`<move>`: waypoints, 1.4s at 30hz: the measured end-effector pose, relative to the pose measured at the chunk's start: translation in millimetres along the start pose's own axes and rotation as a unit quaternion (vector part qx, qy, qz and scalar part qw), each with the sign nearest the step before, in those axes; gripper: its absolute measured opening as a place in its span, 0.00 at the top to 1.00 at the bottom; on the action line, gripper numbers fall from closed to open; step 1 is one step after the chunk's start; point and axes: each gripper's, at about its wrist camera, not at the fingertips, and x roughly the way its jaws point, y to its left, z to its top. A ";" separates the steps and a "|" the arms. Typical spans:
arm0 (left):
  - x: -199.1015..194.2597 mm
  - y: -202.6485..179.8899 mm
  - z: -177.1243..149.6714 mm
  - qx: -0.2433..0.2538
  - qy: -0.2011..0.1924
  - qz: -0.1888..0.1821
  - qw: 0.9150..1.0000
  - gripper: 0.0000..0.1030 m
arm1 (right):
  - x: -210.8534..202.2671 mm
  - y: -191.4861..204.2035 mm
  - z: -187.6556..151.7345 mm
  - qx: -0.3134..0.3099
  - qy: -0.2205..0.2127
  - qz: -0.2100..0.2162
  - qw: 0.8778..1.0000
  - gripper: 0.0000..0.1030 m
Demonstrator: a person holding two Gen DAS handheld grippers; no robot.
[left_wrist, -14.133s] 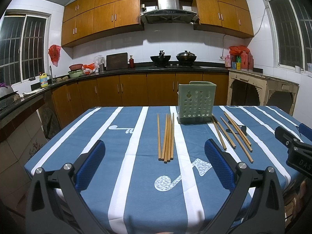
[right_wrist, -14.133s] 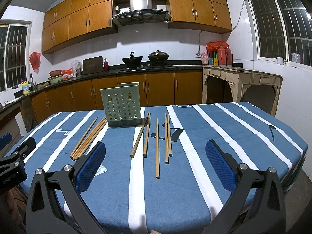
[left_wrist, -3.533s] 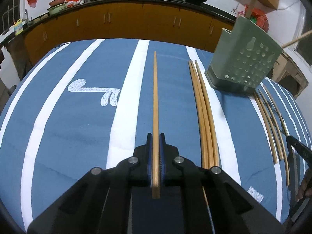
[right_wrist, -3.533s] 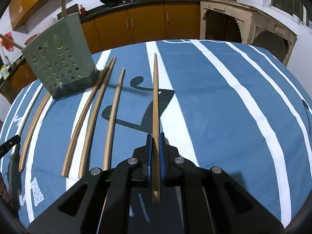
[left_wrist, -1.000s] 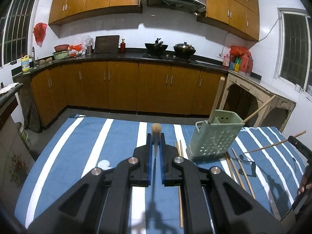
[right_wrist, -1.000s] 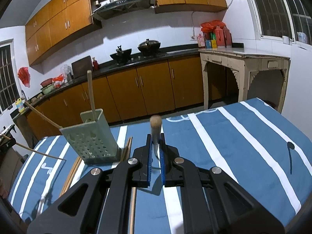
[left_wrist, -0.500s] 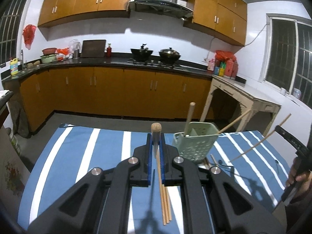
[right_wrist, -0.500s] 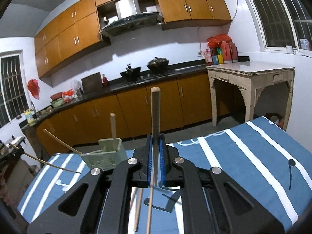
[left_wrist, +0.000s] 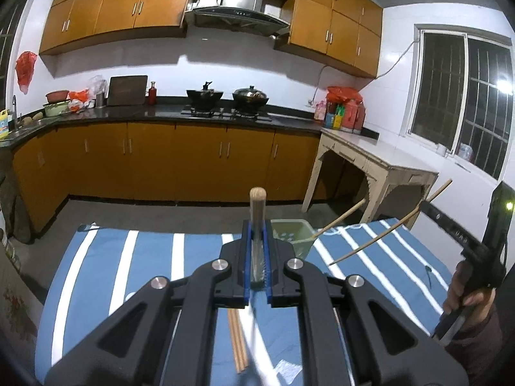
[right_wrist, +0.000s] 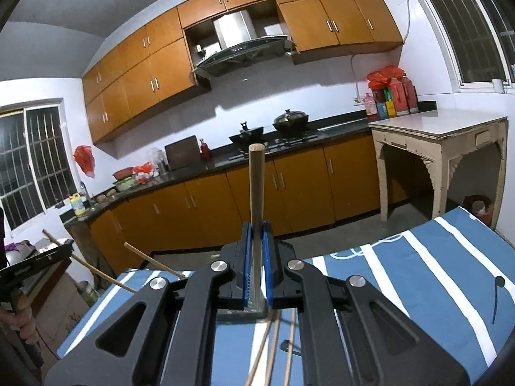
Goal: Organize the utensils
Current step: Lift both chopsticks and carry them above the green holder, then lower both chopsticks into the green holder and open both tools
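Note:
My left gripper [left_wrist: 257, 251] is shut on a wooden chopstick [left_wrist: 257, 206] that points away and up. Just beyond it stands the green perforated utensil holder [left_wrist: 291, 233] on the blue striped tablecloth [left_wrist: 128, 263], with a chopstick [left_wrist: 341, 218] leaning out of it. My right gripper [right_wrist: 256, 257] is shut on another chopstick [right_wrist: 256, 180], held high above the table; that chopstick also shows in the left wrist view [left_wrist: 392, 223]. The holder's base [right_wrist: 241, 315] shows below the right jaws. Loose chopsticks lie on the cloth [left_wrist: 237, 341] [right_wrist: 273, 347].
Kitchen counter with pots [left_wrist: 225, 96] and orange cabinets run along the back. A white side table [left_wrist: 379, 160] stands at the right. The other hand and gripper body show at the frame edges [left_wrist: 473, 257] [right_wrist: 29, 263].
Both grippers have risen and tilted up, each still holding its chopstick. The left has come closer to the holder; in the right view the holder has dropped under the jaws.

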 end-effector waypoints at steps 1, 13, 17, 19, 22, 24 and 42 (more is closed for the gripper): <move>-0.3 -2.1 3.6 -0.001 -0.003 -0.002 1.000 0.93 | 0.0 2.2 2.8 0.000 -0.003 0.005 1.000 0.93; 12.9 -31.2 51.1 0.005 -0.071 0.013 0.997 0.93 | 18.2 25.2 24.0 -0.012 -0.038 0.030 0.999 0.92; 36.3 -32.4 48.5 0.004 -0.058 0.018 0.998 0.93 | 40.0 30.9 16.8 -0.019 -0.033 0.024 0.999 0.93; 46.7 -31.1 44.7 0.000 -0.047 0.017 0.999 0.93 | 51.2 32.6 11.2 -0.023 -0.024 0.021 0.999 0.92; 63.3 -25.8 37.7 -0.001 -0.035 0.021 0.999 0.93 | 70.0 35.2 1.7 -0.026 -0.005 0.018 0.999 0.92; 74.1 -20.7 32.6 -0.003 -0.027 0.020 0.999 0.93 | 77.6 35.7 -3.7 -0.027 0.003 0.016 0.999 0.92; 119.4 -3.3 11.4 -0.024 0.013 0.027 0.999 0.83 | 94.2 32.6 -18.2 -0.024 0.050 0.012 0.998 0.77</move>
